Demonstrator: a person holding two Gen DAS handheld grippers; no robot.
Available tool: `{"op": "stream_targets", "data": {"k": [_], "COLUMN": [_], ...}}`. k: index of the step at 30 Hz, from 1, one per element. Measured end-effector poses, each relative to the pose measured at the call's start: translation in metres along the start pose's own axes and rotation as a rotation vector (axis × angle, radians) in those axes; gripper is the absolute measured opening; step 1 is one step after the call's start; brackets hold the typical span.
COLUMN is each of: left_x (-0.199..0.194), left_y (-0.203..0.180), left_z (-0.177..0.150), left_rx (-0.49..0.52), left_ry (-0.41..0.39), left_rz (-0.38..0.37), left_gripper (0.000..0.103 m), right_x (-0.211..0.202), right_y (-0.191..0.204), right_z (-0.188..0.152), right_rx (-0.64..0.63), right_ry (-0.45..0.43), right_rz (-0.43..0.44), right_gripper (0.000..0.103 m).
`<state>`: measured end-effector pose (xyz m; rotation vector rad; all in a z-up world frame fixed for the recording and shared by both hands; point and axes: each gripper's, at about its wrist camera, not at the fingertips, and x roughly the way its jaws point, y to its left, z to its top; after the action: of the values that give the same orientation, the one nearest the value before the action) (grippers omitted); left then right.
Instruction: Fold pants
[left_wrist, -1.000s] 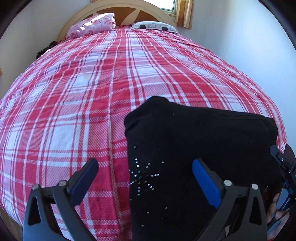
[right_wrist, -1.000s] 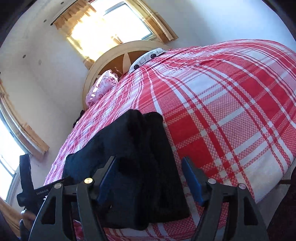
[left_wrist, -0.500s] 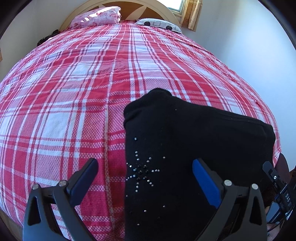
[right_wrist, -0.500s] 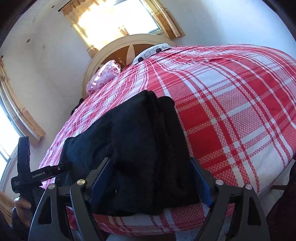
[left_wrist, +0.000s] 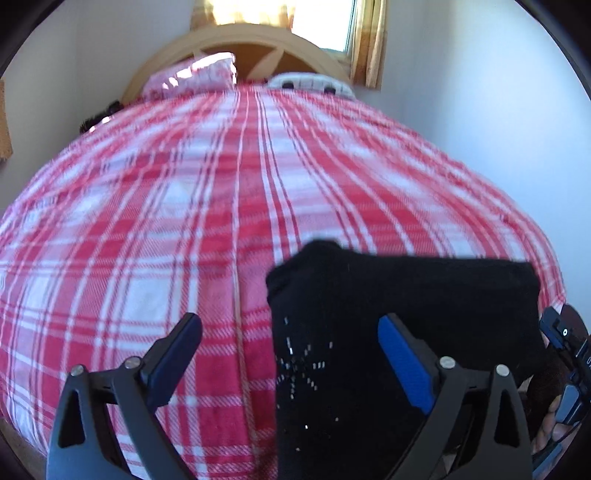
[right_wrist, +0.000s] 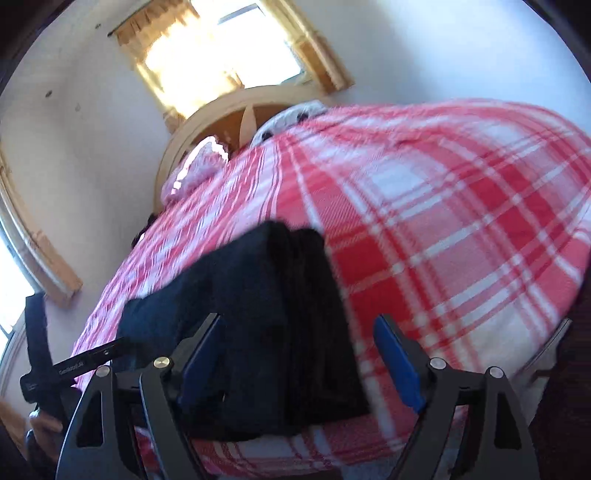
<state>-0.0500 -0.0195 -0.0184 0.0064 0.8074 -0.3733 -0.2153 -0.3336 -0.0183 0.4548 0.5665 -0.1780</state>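
The left tool (left_wrist: 290, 356) stands wide with nothing between its pads; the black pants (left_wrist: 399, 332) lie just ahead, their left edge running up between its two fingers and the rest spreading off to its right. The right tool (right_wrist: 297, 356) is also wide, its jaws having just been opening, and the near end of the folded pants (right_wrist: 258, 325) sits between its fingers without either pad pressing on it. From this tool the bundle stretches ahead and to the left, at the near corner of the bed (right_wrist: 461, 229).

The pants look like one soft, thick knit garment, already folded into a compact rectangle of several layers, so the folding seems done or nearly so. A small starburst of shiny studs (left_wrist: 299, 365) sits on the top layer, directly ahead of the left tool. The cloth should be light, limp and not slippery; lifted by a single layer it would likely sag and let the stack slide apart. The safer hold, I judge, is through all the layers at a folded edge, one tool at each short end, keeping clear of the studs.

By count: one pair of pants, two tools, one bed under a red and white plaid cover (left_wrist: 184, 206), two pillows (left_wrist: 195, 72) at the wooden headboard (left_wrist: 258, 40) far ahead, and one curtained window (right_wrist: 221, 48) above it.
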Motion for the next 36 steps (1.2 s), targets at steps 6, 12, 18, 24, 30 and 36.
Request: {"op": "stream_targets", "data": {"k": [6, 12, 18, 24, 30, 36], "left_x": [-0.013, 0.006, 0.022, 0.019, -0.013, -0.023], "left_y": [-0.03, -0.07, -0.08, -0.088, -0.082, -0.076], "left_z": [0.018, 0.021, -0.005, -0.027, -0.05, -0.086], "left_rx": [0.147, 0.275, 0.312, 0.346, 0.407, 0.461], "left_ry": [-0.115, -0.113, -0.072, -0.125, -0.214, -0.252], "left_rz": [-0.015, 0.011, 0.095, 0.153, 0.136, 0.12], "left_gripper": [0.095, 0.093, 0.093, 0.093, 0.093, 0.093], "right_x": [-0.019, -0.002, 0.049, 0.068, 0.048, 0.044], "right_y": [0.024, 0.021, 0.031, 0.018, 0.027, 0.106], "right_z": [0.021, 0.039, 0.043, 0.045, 0.057, 0.089], "right_rx": [-0.187, -0.14, -0.18, -0.125, -0.17, -0.392], "right_ry": [-0.065, -0.019, 0.092, 0.109, 0.102, 0.137], "right_rz": [-0.11, -0.028, -0.038, -0.018, -0.032, 0.242], "right_gripper": [0.034, 0.035, 0.031, 0.032, 0.042, 0.057]}}
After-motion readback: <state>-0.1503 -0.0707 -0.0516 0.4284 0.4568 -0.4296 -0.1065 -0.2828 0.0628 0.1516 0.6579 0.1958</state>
